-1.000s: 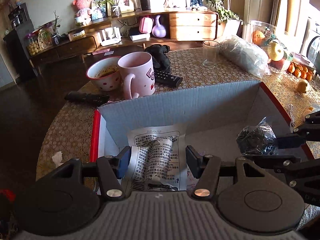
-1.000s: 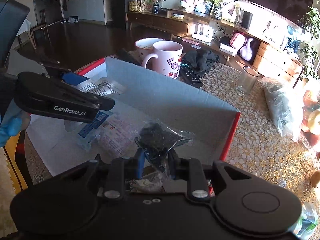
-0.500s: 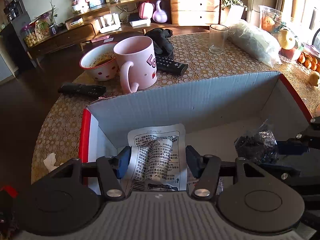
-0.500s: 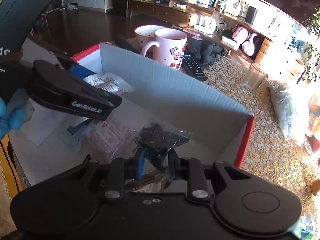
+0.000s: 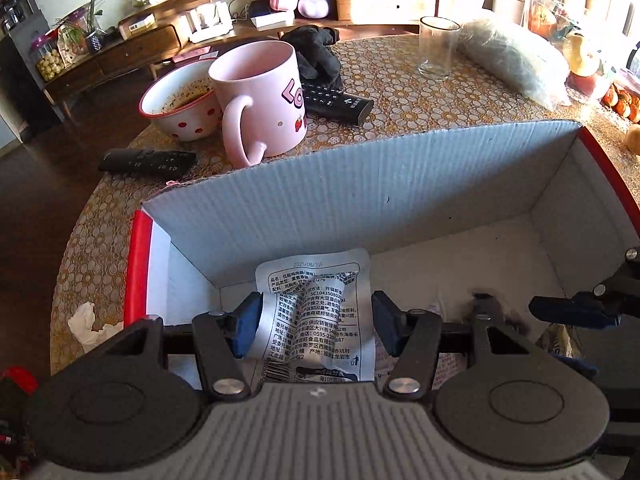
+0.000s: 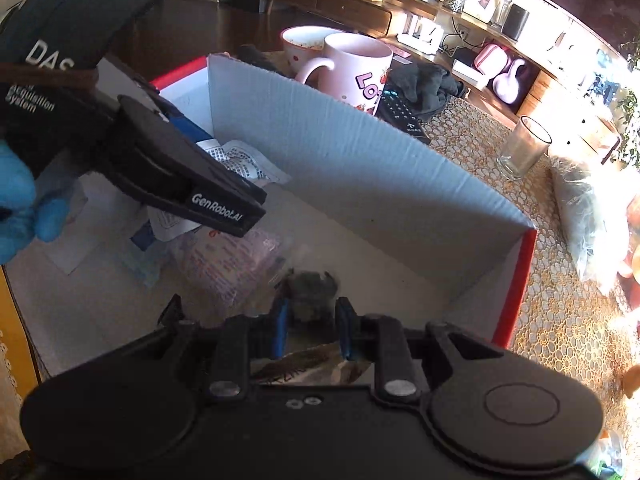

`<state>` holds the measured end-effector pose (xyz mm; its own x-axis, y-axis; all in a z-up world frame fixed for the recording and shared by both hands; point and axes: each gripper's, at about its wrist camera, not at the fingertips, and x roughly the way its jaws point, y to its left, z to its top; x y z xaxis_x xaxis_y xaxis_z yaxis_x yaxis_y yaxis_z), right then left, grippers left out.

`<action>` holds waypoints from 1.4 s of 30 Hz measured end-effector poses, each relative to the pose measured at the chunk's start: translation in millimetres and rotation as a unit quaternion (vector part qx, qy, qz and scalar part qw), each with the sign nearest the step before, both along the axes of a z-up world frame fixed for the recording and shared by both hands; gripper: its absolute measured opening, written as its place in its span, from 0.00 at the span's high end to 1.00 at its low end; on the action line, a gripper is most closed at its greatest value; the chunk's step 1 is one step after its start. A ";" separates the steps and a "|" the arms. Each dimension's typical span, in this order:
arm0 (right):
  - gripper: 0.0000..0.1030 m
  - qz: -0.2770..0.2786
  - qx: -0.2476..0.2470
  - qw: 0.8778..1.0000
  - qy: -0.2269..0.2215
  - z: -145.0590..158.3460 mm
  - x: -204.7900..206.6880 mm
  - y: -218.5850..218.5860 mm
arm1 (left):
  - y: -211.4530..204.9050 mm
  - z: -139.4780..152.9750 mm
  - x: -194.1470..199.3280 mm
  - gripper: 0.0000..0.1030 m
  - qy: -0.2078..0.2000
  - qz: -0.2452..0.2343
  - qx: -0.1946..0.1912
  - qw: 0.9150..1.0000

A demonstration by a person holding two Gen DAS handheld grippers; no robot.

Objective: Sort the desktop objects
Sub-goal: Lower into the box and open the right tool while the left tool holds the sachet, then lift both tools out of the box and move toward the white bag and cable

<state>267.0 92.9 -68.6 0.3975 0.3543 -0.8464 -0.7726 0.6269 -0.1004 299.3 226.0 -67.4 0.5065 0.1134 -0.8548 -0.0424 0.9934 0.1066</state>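
A white cardboard box with red edges (image 5: 360, 196) stands on the table and also shows in the right wrist view (image 6: 340, 152). My left gripper (image 5: 316, 320) holds a white printed snack packet (image 5: 316, 304) between its pads, low inside the box. My right gripper (image 6: 312, 324) is shut on a clear bag of dark stuff (image 6: 310, 288), low in the box; it shows at the right of the left wrist view (image 5: 568, 312). Other packets (image 6: 228, 256) lie on the box floor.
Beyond the box stand a pink mug (image 5: 260, 96), a spotted bowl (image 5: 180, 104), two black remotes (image 5: 336, 100) (image 5: 148, 160), a dark cloth (image 5: 316, 48), a glass (image 5: 436, 48) and a plastic bag (image 5: 516, 64). A crumpled tissue (image 5: 88, 320) lies left of the box.
Both grippers have sunk deeper into the box with their packets. The dark bag has dropped out of the left wrist view.
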 end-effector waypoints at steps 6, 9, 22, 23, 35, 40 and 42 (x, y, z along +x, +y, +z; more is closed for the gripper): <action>0.72 -0.007 0.016 1.000 0.011 1.4 1.6 -5.8 | -0.4 -2.4 4.8 0.43 0.006 -0.001 0.003 1.000; 0.67 0.000 0.028 1.000 0.011 6.2 -2.3 -11.3 | -0.3 -3.5 7.2 0.43 0.007 0.002 0.002 1.000; 0.38 -0.006 0.083 0.996 0.027 24.2 -10.8 -35.4 | -2.9 -3.0 7.7 0.34 0.007 0.012 -0.005 1.000; 0.37 -0.007 0.086 0.996 0.027 25.3 -11.5 -36.9 | -4.1 -1.6 6.6 0.32 0.007 0.013 -0.004 1.000; 0.28 -0.009 0.109 0.994 0.019 45.0 -28.7 -55.1 | -15.3 25.2 -16.6 0.25 -0.015 0.018 0.002 1.000; 0.26 -0.012 0.122 0.992 0.013 54.6 -38.1 -66.0 | -20.3 37.7 -32.5 0.24 -0.026 0.020 0.002 0.999; 0.25 -0.014 0.126 0.992 0.013 57.4 -41.8 -70.6 | -22.1 41.9 -39.4 0.20 -0.030 0.021 0.002 0.999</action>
<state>225.3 22.3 -11.2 0.3901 0.5445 -0.7426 -0.7549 0.6508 0.0807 259.9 203.9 -25.5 0.5519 0.1389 -0.8223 -0.0899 0.9902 0.1069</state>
